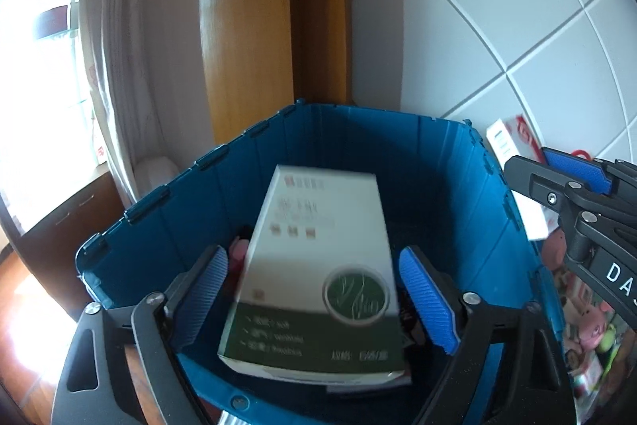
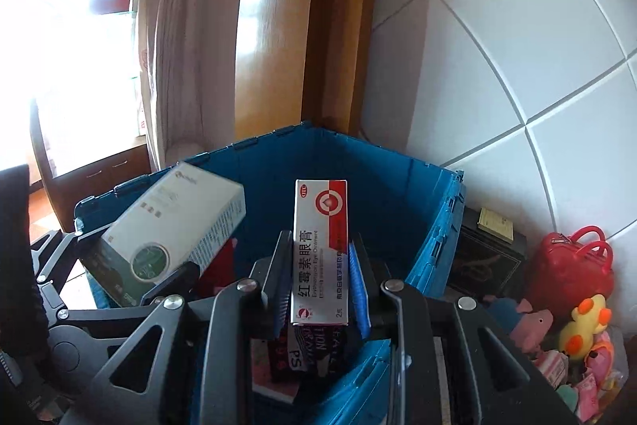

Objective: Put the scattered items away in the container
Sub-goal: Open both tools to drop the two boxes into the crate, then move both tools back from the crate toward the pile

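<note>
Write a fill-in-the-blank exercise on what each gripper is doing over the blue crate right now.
1. The right gripper is shut on a narrow red-and-white ____ box.
2. The left gripper has its jaws ____, with gaps on both sides of the green-and-white box.
3. Both boxes are above the folding crate, whose colour is ____.
4. Outside the crate, by the tiled wall, a yellow toy ____ sits below a red handbag.

Missing words: eye ointment; open; blue; duck

Blue folding crate (image 1: pixel 358 146) open before me, my white-and-green box (image 1: pixel 314 265) tilted over it, my red-and-white ointment carton (image 2: pixel 320 249) upright above it
</note>
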A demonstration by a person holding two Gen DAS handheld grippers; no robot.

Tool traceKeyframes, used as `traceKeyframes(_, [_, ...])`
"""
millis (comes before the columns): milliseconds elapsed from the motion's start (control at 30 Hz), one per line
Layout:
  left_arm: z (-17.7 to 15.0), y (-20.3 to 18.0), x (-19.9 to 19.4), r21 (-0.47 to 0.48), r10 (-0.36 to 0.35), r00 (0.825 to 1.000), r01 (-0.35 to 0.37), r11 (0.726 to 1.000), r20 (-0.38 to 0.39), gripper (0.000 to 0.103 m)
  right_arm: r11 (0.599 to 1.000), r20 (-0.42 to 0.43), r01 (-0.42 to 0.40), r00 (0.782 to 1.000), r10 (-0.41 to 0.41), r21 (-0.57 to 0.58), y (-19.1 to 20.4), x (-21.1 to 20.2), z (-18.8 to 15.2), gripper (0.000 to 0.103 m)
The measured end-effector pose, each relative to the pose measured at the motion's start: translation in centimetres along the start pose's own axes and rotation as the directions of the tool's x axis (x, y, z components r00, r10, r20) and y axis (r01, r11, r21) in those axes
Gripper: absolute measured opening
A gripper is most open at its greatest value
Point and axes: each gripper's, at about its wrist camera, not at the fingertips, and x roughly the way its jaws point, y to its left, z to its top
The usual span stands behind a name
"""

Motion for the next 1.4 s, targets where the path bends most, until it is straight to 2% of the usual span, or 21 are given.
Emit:
traceKeyframes(33, [0.0,0.1,0.0,0.000,0.007,1.000,-0.007,1.000,0.005,0.102,1.000,-0.002,0.012,1.000,-0.012,0.000,-0.1,0.1,0.0,0.054])
traceKeyframes(67, [-0.1,0.1,0.1,0.001,0.010,1.000,-0.010,1.000,0.005,0.102,0.999,0.003,0.035,0.999,-0.035,0.004,-0.2,-0.1,0.0,0.081])
traceKeyframes(133, [-0.2,0.2,0.2,0.003,0.007,1.000,-0.007,1.000,-0.003,0.102,0.998,0.019,0.061,0.998,-0.061,0.013,-0.6,-0.4,-0.1,0.100])
traceKeyframes(1100, [-1.6,0.1,-2.2,-0.003,-0.014,0.999,0.014,1.000,-0.031,0.102,0.996,0.024,0.071,0.997,-0.072,0.060,-1.5,-4.1,-1.5,0.103])
traceKeyframes(1267, [-1.7,-1.7,-3.3,0.002,-0.043,0.999,0.043,0.999,-0.014,0.102,0.993,0.033,0.092,0.995,-0.095,0.079,-2.8,-5.5,-2.5,0.103])
traceKeyframes(1400, [-1.7,-5.0,-5.0,0.041,-0.093,0.996,0.092,0.995,0.018,0.102,0.982,0.033,0.142,0.989,-0.147,0.122,-5.5,-7.9,-4.3,0.103])
